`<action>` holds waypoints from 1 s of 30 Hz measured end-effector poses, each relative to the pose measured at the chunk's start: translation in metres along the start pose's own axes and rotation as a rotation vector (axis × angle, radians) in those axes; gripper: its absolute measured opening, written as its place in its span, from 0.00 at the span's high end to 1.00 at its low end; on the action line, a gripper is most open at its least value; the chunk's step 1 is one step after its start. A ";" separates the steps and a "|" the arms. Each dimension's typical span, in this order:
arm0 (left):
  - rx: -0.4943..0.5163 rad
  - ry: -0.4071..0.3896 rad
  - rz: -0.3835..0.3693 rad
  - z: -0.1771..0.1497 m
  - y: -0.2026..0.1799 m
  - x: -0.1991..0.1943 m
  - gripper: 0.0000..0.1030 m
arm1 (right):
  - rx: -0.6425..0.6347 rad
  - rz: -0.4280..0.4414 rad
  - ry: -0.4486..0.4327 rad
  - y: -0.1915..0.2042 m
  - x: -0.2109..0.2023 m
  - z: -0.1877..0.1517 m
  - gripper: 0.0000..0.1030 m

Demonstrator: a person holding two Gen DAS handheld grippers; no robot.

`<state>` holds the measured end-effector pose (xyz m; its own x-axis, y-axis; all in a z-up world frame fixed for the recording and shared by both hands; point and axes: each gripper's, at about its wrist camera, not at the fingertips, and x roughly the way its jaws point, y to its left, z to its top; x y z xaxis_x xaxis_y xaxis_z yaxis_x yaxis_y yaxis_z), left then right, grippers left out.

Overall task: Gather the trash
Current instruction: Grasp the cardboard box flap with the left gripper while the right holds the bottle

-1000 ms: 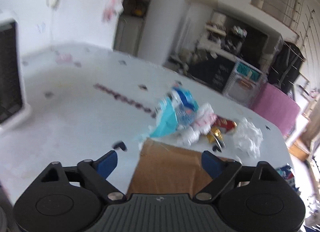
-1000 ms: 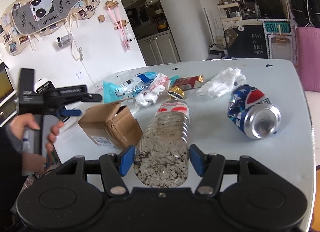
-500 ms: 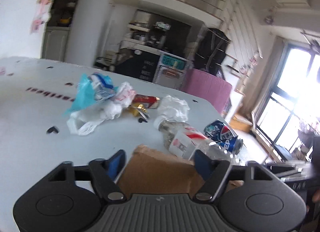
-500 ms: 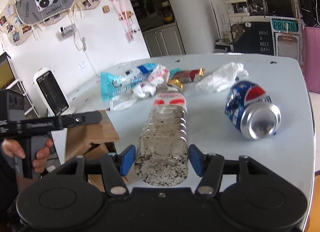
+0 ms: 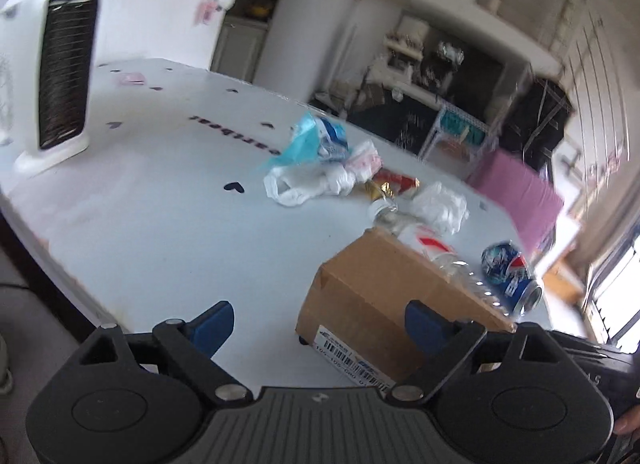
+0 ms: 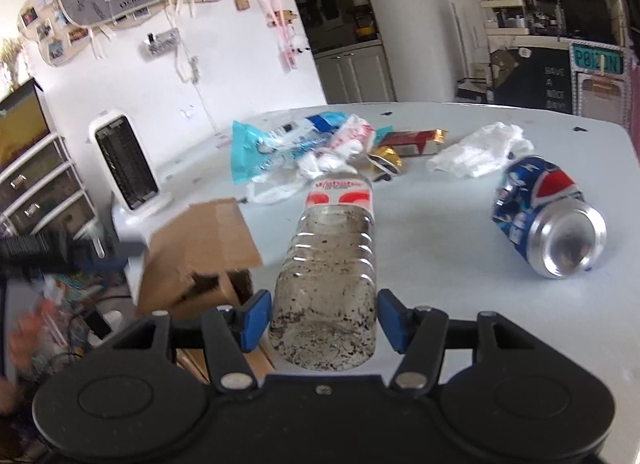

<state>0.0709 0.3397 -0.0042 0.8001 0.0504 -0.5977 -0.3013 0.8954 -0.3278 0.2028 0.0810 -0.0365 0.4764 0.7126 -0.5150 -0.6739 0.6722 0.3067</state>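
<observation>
A clear plastic bottle (image 6: 332, 260) with a red and white label lies on the white table (image 6: 440, 240), its base between the fingers of my right gripper (image 6: 323, 318), which is open around it. A brown cardboard box (image 5: 380, 300) stands at the table's near edge. My left gripper (image 5: 316, 322) is open and empty, with the box just ahead of it toward the right finger. The box also shows in the right wrist view (image 6: 200, 252). A blue Pepsi can (image 6: 548, 216) lies to the right of the bottle.
Further back lie a pile of plastic bags (image 6: 304, 144), a red packet (image 6: 412, 140), a gold wrapper (image 6: 386, 156) and crumpled white tissue (image 6: 480, 152). A white heater (image 5: 56, 72) stands at the table's left. Drawers (image 6: 36, 184) stand beyond the table's left side.
My left gripper has swung back left and drawn back, and the box now sits clear of its fingers. The right gripper has stayed around the bottle's base.
</observation>
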 end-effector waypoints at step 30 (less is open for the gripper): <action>-0.015 0.042 0.150 -0.002 0.022 0.037 0.15 | -0.138 -0.120 -0.078 0.030 -0.039 0.011 0.43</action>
<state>0.0927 0.3604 -0.0355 0.7234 0.1644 -0.6705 -0.4239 0.8724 -0.2434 0.1708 0.0758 0.0016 0.5968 0.6463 -0.4756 -0.6784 0.7229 0.1312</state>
